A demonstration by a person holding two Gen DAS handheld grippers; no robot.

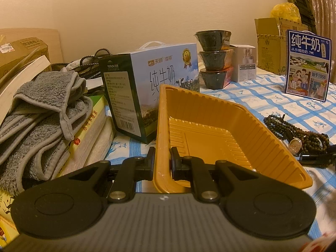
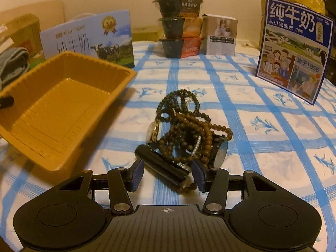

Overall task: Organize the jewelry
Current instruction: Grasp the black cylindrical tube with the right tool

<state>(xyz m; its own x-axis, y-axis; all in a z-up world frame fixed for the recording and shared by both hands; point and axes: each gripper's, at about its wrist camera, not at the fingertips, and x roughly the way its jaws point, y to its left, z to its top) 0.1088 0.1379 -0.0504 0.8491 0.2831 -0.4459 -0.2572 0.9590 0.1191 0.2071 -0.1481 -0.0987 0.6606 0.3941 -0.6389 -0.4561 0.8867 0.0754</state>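
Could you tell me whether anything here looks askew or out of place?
Yes: the yellow tray sits tilted, one wall pinched in the left gripper and lifted off the tablecloth. The jewelry lies in one tangled heap, beads, watches and a black tube intertwined.

1. A table (image 2: 262,113) covered with a white cloth of blue checks carries everything.
2. A tangled heap of dark and brown wooden bead strings and wristwatches (image 2: 184,132) lies mid-table.
3. A blue milk carton (image 2: 294,48) stands right; three stacked black bowls (image 2: 178,27) stand behind.
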